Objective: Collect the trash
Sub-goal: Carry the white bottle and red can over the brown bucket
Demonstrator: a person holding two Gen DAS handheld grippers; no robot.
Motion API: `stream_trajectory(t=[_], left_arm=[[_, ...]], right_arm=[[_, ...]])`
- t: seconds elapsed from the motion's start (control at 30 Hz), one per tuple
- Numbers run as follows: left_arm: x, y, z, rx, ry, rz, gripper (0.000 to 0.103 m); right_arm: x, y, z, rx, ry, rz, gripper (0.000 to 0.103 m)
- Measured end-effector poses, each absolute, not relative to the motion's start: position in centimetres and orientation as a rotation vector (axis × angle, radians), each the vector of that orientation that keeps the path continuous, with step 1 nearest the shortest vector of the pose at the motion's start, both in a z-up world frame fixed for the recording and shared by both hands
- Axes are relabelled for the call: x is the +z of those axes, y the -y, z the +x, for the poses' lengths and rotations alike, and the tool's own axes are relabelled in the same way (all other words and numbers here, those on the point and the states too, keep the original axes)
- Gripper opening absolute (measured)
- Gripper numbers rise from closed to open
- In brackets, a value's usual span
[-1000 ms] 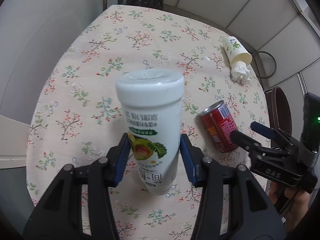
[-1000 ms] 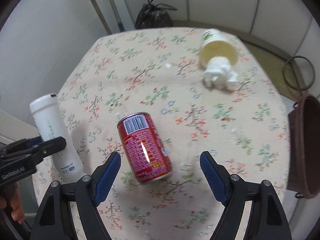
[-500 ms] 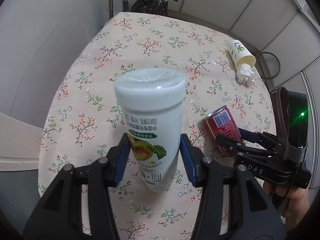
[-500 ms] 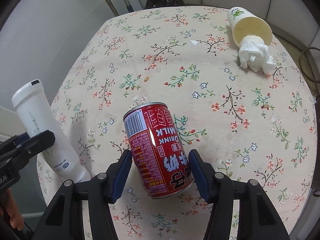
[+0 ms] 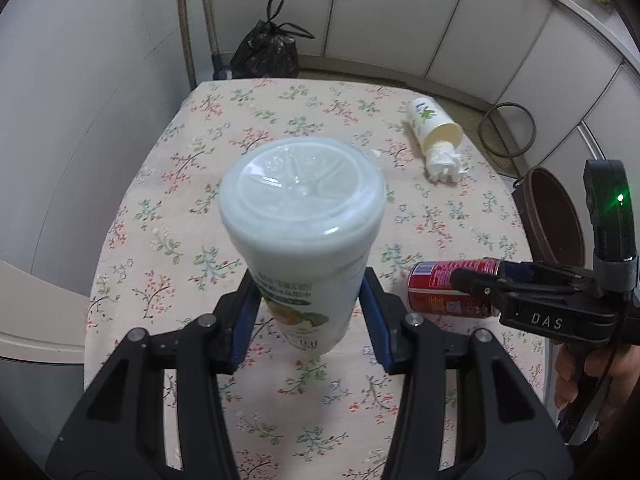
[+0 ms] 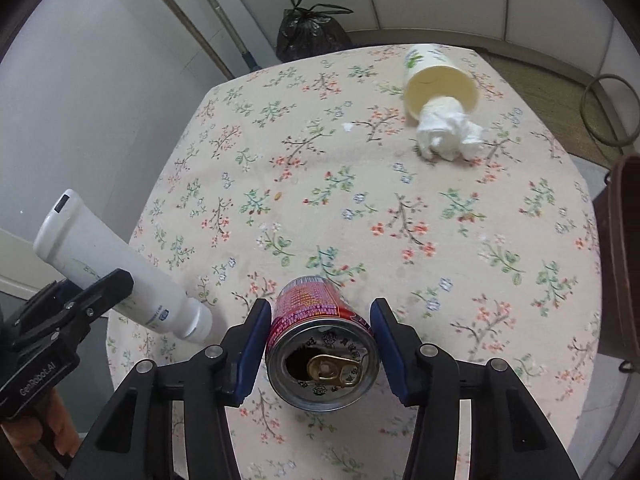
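My left gripper is shut on a white drink bottle, held clear of the floral tablecloth with its base toward the camera. In the right wrist view the bottle slants at the left edge. A red milk-drink can sits between the blue pads of my right gripper. Its jaws are closing, the pads press on its sides, and it is tilted off the table with its opened top facing the camera. A paper cup lies on its side at the far right, with a crumpled tissue at its mouth.
A tied black bag sits on the floor beyond the table's far edge. A brown bin stands beside the table's right edge, and a wire ring lies on the floor behind it. A grey wall runs along the left.
The right gripper's jaws closed around the red can and lifted it, tipping its top toward the camera. The left gripper rose with the white bottle.
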State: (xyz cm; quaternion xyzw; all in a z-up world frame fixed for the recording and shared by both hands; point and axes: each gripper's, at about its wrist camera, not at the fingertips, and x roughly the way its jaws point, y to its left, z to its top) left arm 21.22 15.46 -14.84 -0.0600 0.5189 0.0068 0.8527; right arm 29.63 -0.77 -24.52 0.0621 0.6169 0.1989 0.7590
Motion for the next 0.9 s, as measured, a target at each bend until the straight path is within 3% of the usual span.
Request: stream_trajectory(t=[0.53, 0.9], left_arm=[[-10.5, -8.0, 21.3, -0.157, -0.943, -0.137, 0.051], [-10.2, 2.5, 23.6, -0.317, -0.911, -0.122, 0.051]], right_arm=[[-17.6, 11.3, 27.8, 0.306, -1.216, 0.216, 0.052], [-15.9, 22.8, 27.2, 0.140, -1.142, 0.391, 0.052]])
